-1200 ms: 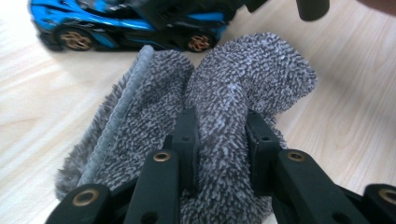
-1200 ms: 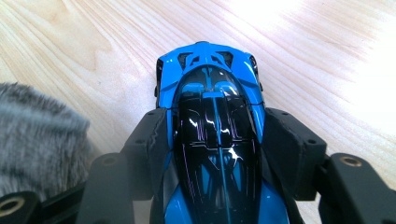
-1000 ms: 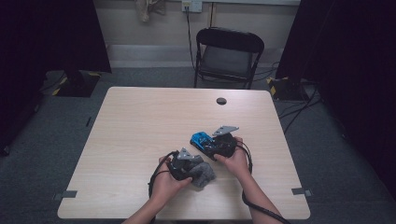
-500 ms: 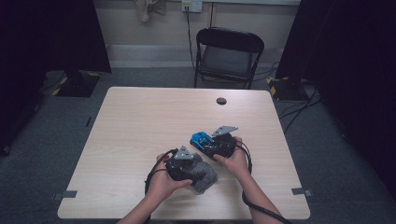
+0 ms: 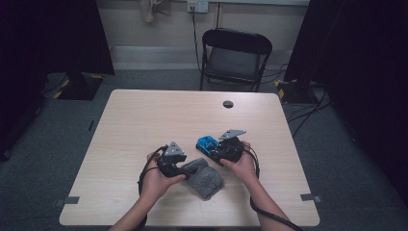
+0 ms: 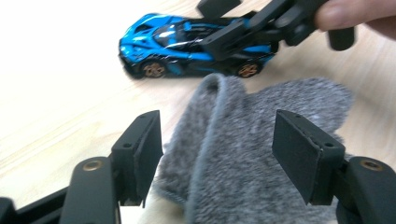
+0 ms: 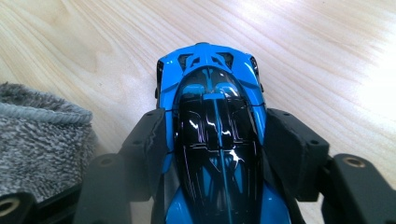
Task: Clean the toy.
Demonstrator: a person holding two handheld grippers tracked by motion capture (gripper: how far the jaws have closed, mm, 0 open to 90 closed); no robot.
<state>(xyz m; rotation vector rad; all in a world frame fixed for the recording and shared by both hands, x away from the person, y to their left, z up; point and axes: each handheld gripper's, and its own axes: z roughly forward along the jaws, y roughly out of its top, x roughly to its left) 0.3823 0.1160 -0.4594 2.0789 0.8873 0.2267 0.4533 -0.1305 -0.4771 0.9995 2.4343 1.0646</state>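
the left tongs (image 6: 217, 154) have just let go of the grey sock (image 6: 261, 154) and stand open over it, needing a fresh grip; the right tongs (image 7: 217, 149) clamp the blue toy car (image 7: 212, 140).

- Toy car (image 7: 212, 140): bright blue body, glossy black roof and centre stripe; gold-coloured wheel hubs in the left gripper view.
- Cloth (image 6: 252, 154): mottled grey, fuzzy, with a plain grey hem.
- Table (image 5: 144, 120): pale wood grain.
- Gripper jaws: matte black.
- Chair (image 5: 235, 55): black.
- Floor: dark grey.
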